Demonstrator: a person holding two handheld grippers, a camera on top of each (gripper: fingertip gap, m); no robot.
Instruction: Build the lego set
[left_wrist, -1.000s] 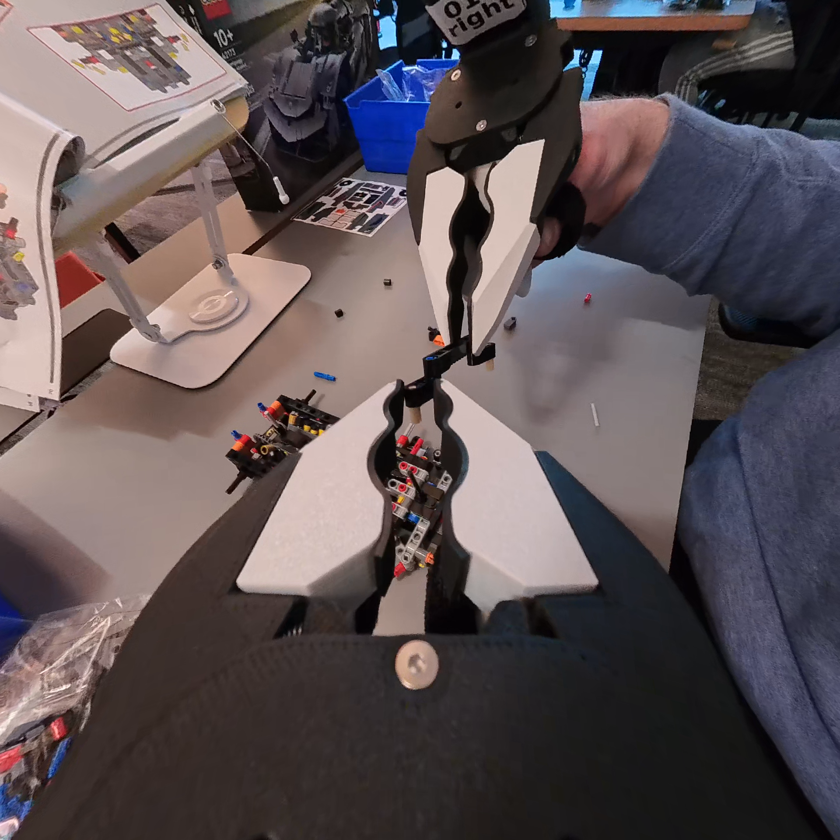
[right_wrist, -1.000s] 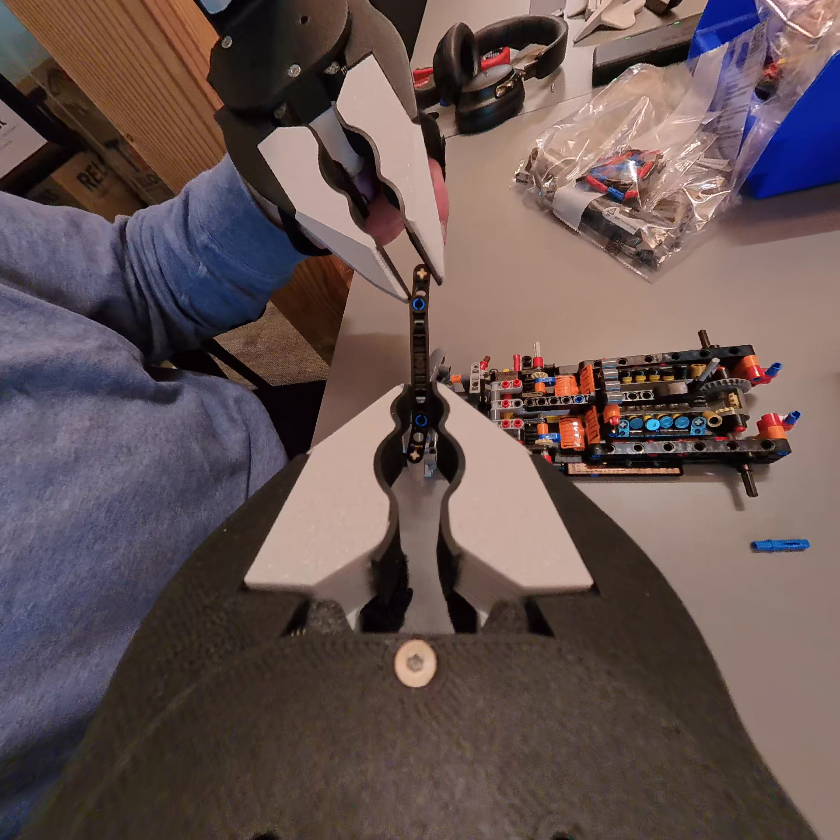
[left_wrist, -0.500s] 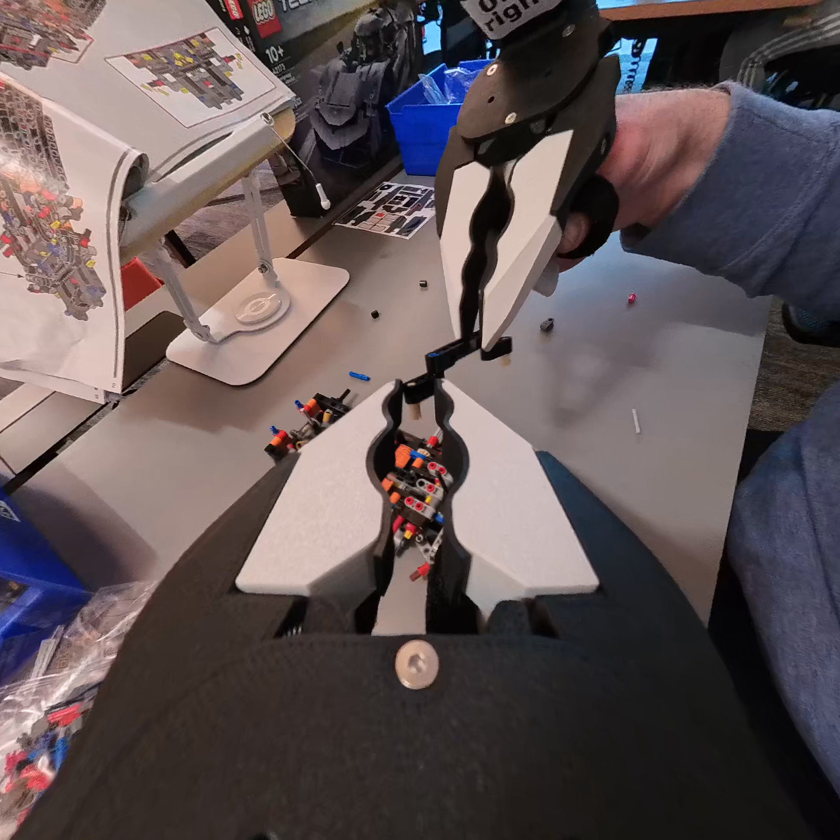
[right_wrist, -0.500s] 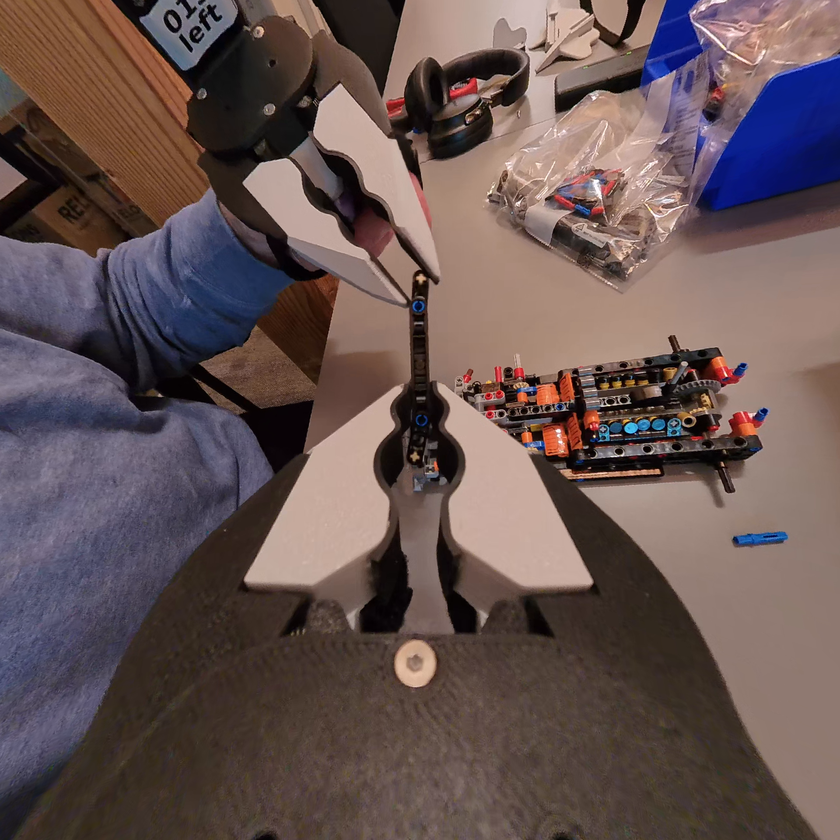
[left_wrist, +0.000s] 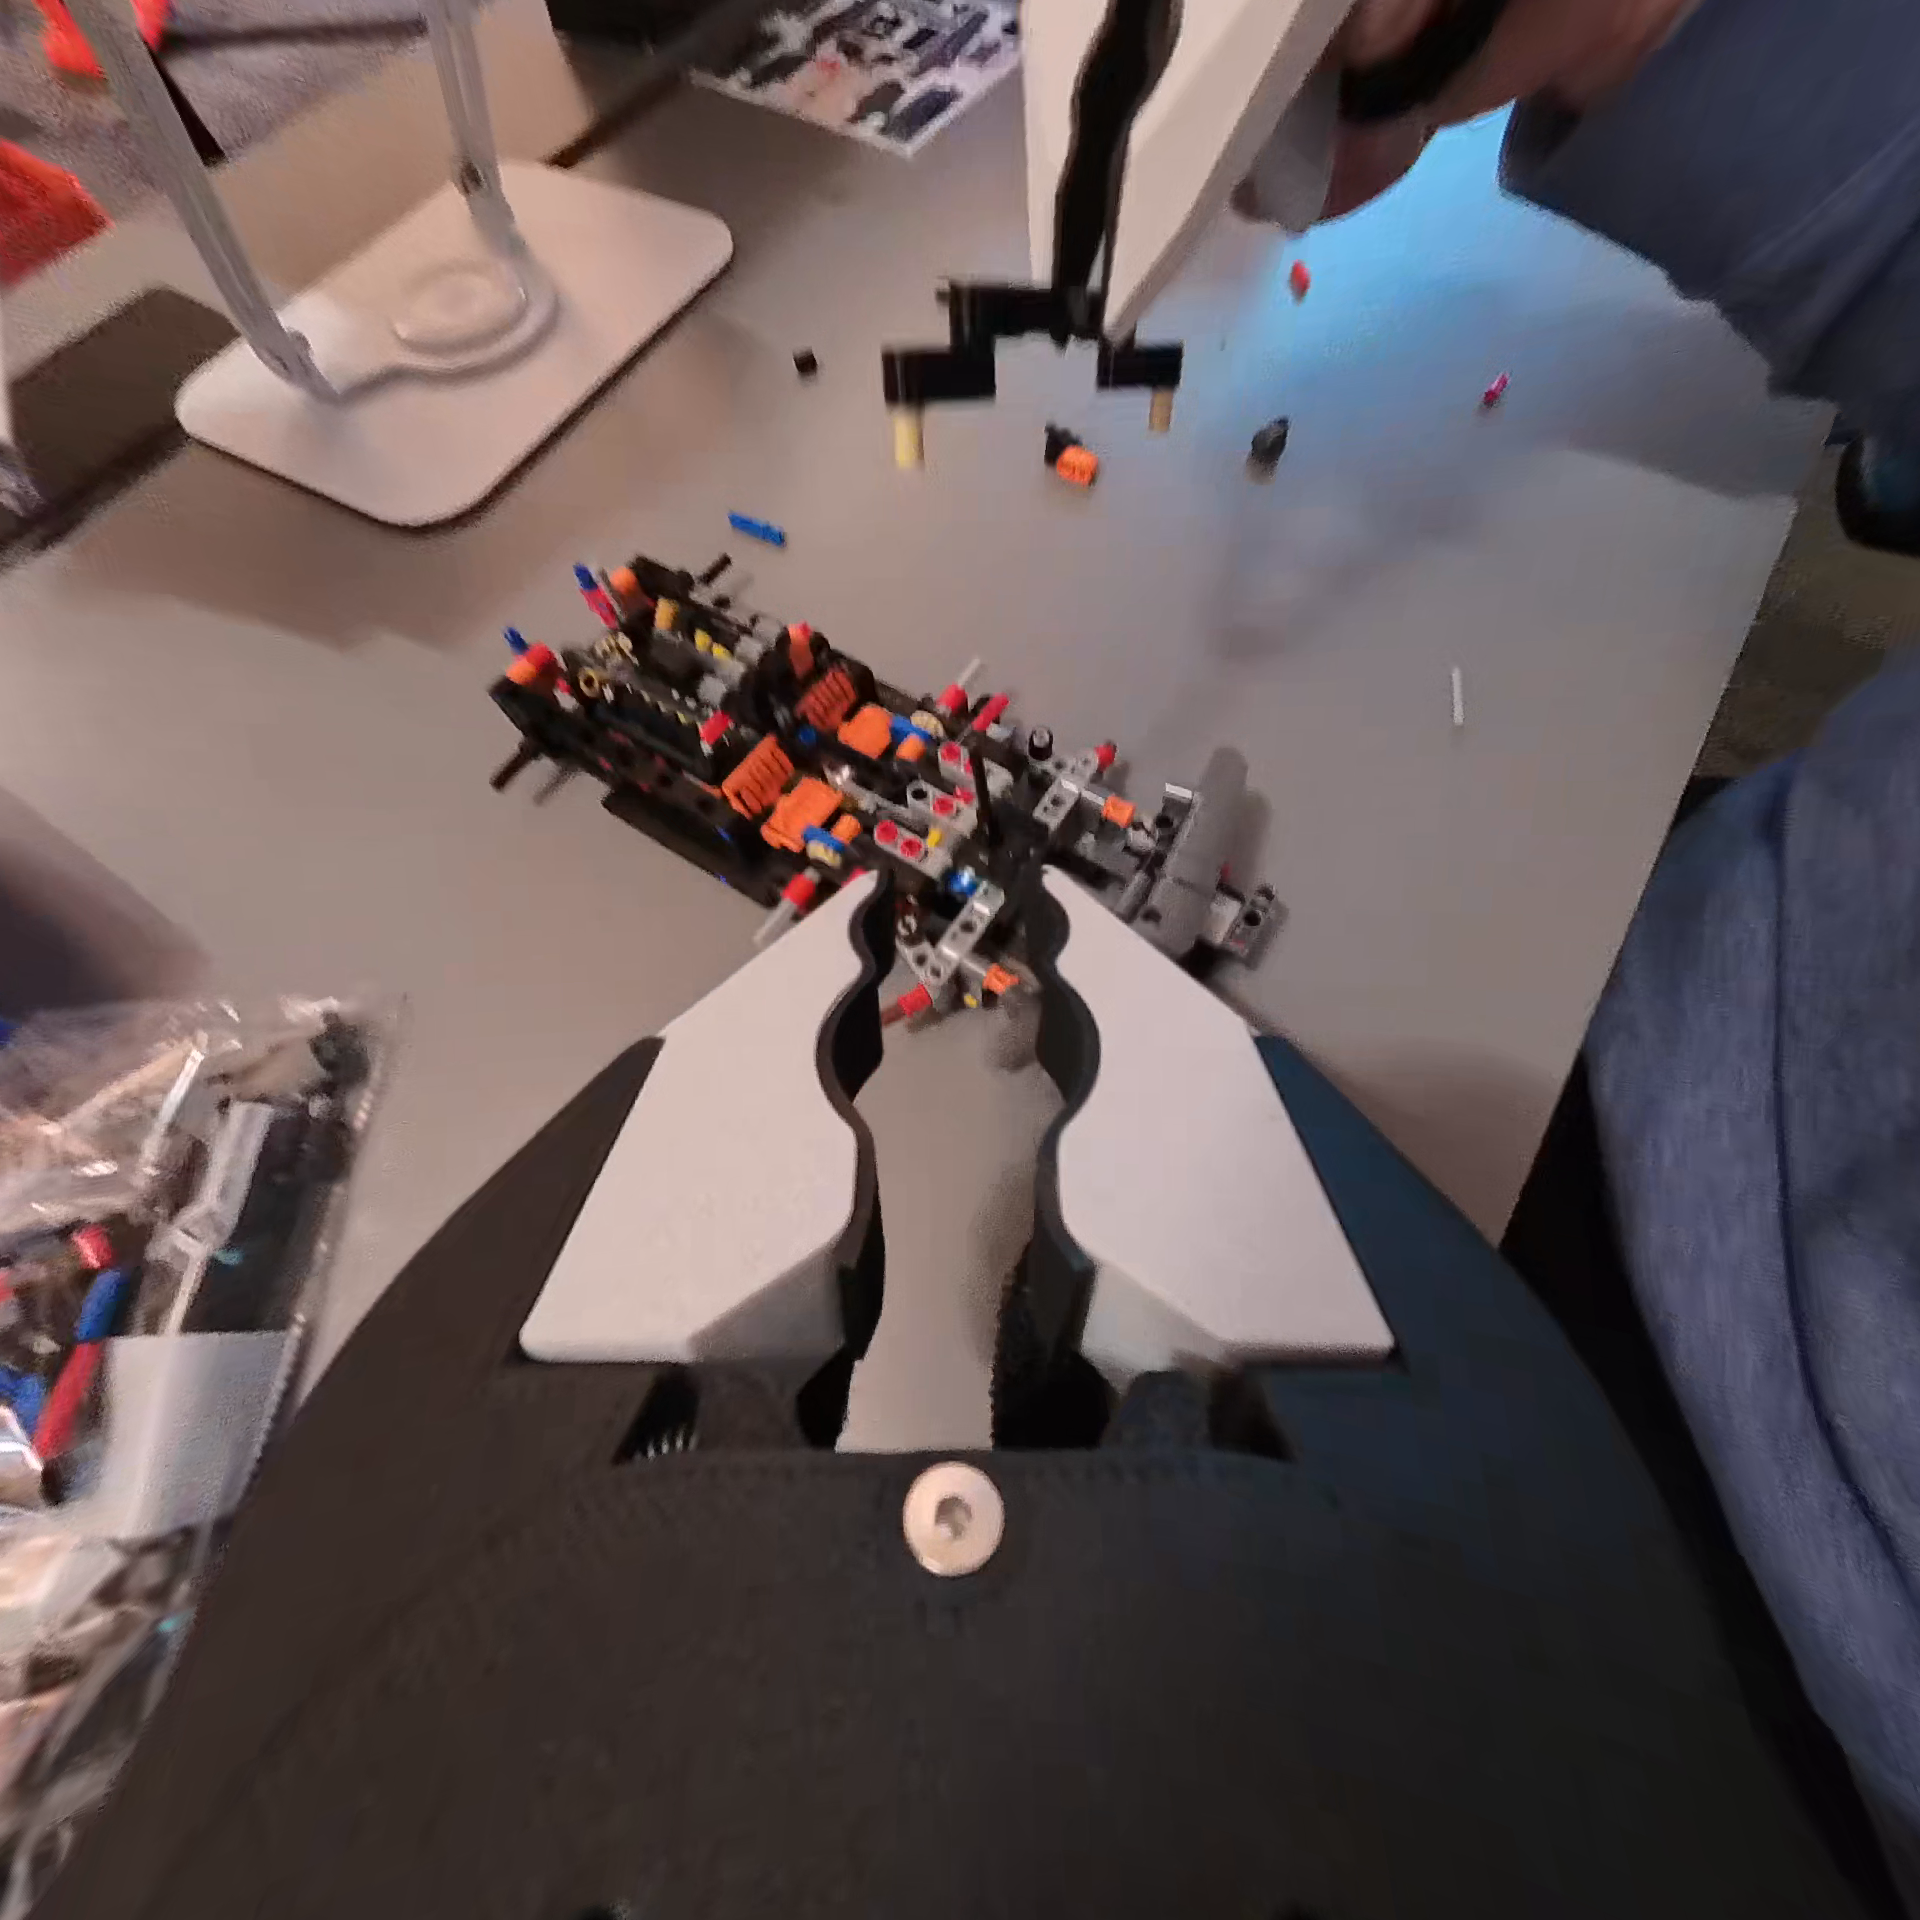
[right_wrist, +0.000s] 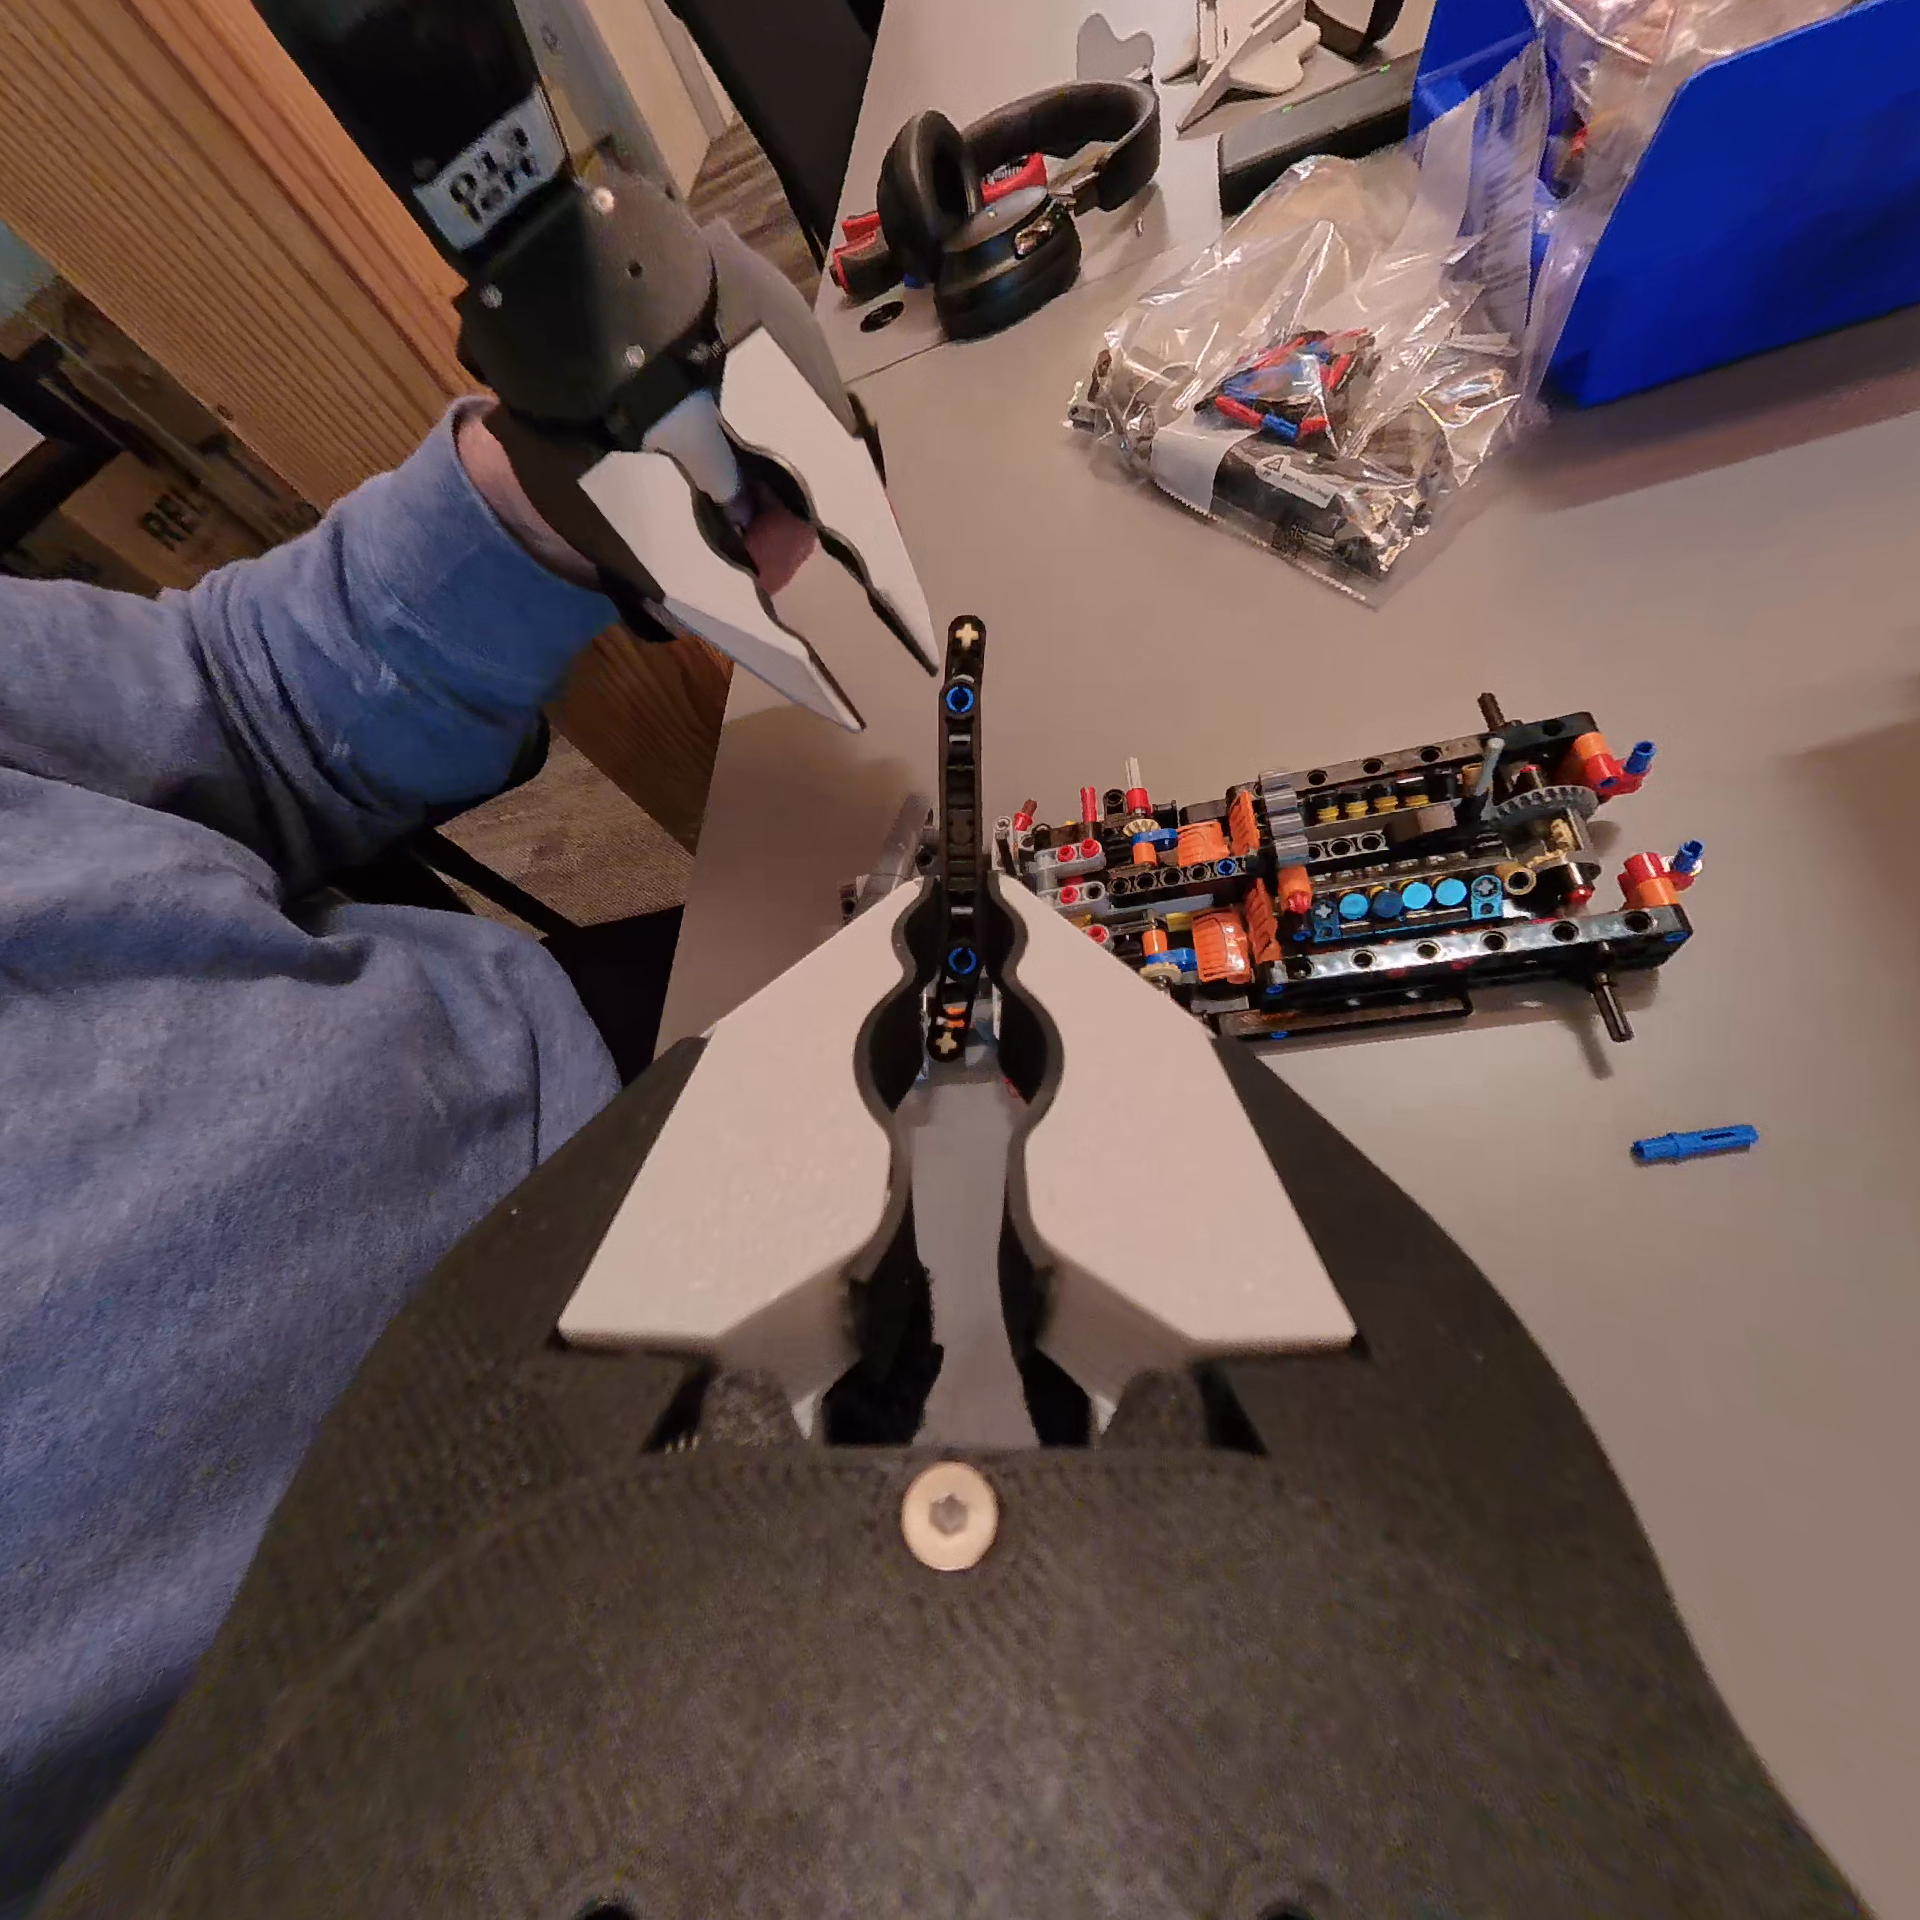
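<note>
1. Right gripper (right_wrist: 956, 883): jaws narrowed onto a long black beam (right_wrist: 961, 790), clamped near its lower end. The beam stands roughly upright above the grey table (right_wrist: 1455, 1299), with blue pins and tan cross-hole ends visible.
2. Left gripper (left_wrist: 961, 894): jaws stand parted with nothing between them. In the right wrist view its fingertips (right_wrist: 914, 649) sit just beside the beam's upper end, apart from it.
3. Partly built lego chassis (right_wrist: 1351, 894): lies flat on the table, black frame with orange, blue and red parts, just beyond the right gripper's tips.
4. In the left wrist view the chassis (left_wrist: 862, 769) lies directly ahead of the open jaws. The picture is motion-blurred.
5. A loose blue pin (right_wrist: 1694, 1143) lies on the table, near the chassis.
6. Clear bag of parts (right_wrist: 1309, 416): rests farther back, beside a blue bin (right_wrist: 1766, 229).
7. Black headphones (right_wrist: 997, 197): lie on the adjoining table.
</note>
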